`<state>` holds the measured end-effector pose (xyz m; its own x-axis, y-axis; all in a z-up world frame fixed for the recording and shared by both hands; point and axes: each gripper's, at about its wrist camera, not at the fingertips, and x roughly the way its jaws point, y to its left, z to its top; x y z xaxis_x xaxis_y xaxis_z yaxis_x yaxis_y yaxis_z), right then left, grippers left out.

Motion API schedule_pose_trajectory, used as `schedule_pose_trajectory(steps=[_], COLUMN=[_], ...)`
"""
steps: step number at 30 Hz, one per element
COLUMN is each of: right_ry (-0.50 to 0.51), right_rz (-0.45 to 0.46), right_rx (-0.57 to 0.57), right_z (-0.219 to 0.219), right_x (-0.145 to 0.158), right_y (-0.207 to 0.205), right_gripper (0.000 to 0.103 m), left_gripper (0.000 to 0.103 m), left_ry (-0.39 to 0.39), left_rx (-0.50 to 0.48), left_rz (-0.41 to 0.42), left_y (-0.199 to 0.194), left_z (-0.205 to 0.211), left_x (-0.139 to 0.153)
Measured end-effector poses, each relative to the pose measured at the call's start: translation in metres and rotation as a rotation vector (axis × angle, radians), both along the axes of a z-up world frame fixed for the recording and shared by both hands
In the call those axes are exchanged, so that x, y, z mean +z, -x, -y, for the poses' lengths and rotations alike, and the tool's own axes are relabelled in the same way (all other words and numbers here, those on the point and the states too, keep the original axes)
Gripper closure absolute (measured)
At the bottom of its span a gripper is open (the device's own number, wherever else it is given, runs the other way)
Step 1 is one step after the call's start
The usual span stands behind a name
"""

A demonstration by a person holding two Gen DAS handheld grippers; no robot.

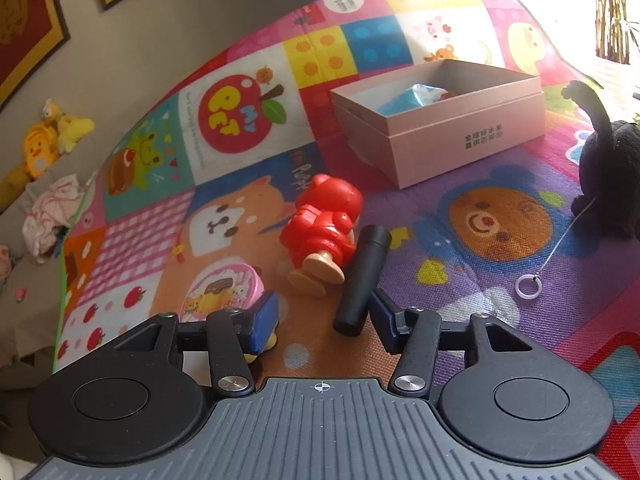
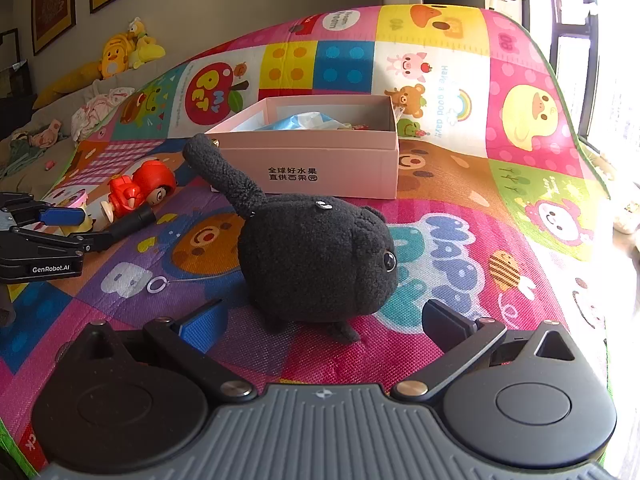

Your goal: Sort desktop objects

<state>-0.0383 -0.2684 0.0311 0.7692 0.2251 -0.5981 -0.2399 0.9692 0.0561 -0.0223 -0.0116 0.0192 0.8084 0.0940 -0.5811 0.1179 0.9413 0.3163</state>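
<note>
My left gripper [image 1: 325,320] is open above the play mat. A black cylinder [image 1: 362,280] lies against its right finger's inner side, not clamped. A red toy figure [image 1: 320,224] lies just beyond the fingertips. A pink round tin [image 1: 224,290] sits by the left finger. My right gripper [image 2: 320,324] is open, its fingers on either side of a black plush cat [image 2: 316,256] just ahead. A pink cardboard box [image 2: 320,168] holding a blue packet stands behind the cat; it also shows in the left wrist view [image 1: 448,136].
A white ring on a string [image 1: 528,286] lies on the mat near the plush cat [image 1: 608,168]. Yellow plush toys [image 2: 120,54] and crumpled cloth [image 2: 100,108] lie on a sofa left of the colourful mat [image 2: 480,240]. The left gripper [image 2: 60,228] appears at the left in the right wrist view.
</note>
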Motion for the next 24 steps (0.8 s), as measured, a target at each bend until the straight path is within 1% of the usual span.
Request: schedule_pose_trajectory(steps=[2, 5, 6, 7, 9, 11, 13, 14, 15, 19, 22, 24], right_ry=[-0.001, -0.001, -0.001, -0.001, -0.001, -0.001, -0.002, -0.002, -0.002, -0.001, 0.0, 0.001], right_rz=[0.0, 0.0, 0.0, 0.0, 0.001, 0.001, 0.001, 0.001, 0.001, -0.001, -0.001, -0.001], right_rx=[0.0, 0.0, 0.0, 0.0, -0.001, -0.001, -0.002, -0.001, -0.001, -0.002, -0.002, -0.001], right_z=[0.0, 0.001, 0.001, 0.001, 0.001, 0.001, 0.001, 0.001, 0.001, 0.001, 0.001, 0.001], right_x=[0.0, 0.0, 0.001, 0.001, 0.001, 0.001, 0.001, 0.001, 0.001, 0.002, 0.002, 0.002], right_y=[0.0, 0.0, 0.0, 0.0, 0.0, 0.0, 0.0, 0.0, 0.0, -0.001, -0.001, -0.001], right_gripper=[0.0, 0.0, 0.0, 0.0, 0.0, 0.0, 0.0, 0.0, 0.0, 0.0, 0.0, 0.0], left_gripper=[0.043, 0.044, 0.046, 0.049, 0.051, 0.057, 0.067, 0.07, 0.076, 0.088, 0.088, 0.088], left_ry=[0.004, 0.05, 0.069, 0.074, 0.081, 0.092, 0.082, 0.072, 0.065, 0.07, 0.066, 0.058], left_rx=[0.009, -0.006, -0.014, -0.017, -0.03, -0.044, -0.051, -0.05, -0.05, -0.101, -0.149, -0.148], left_rz=[0.003, -0.036, -0.047, -0.046, -0.048, -0.051, -0.045, -0.041, -0.037, -0.04, -0.053, -0.059], left_y=[0.0, 0.0, 0.0, 0.0, -0.002, -0.006, -0.008, -0.009, -0.008, 0.01, 0.032, 0.042], left_z=[-0.002, -0.003, -0.003, -0.001, 0.002, 0.005, 0.008, 0.009, 0.01, 0.01, 0.012, 0.01], left_x=[0.001, 0.0, -0.001, -0.001, -0.001, -0.001, -0.003, -0.003, -0.002, 0.006, 0.011, 0.011])
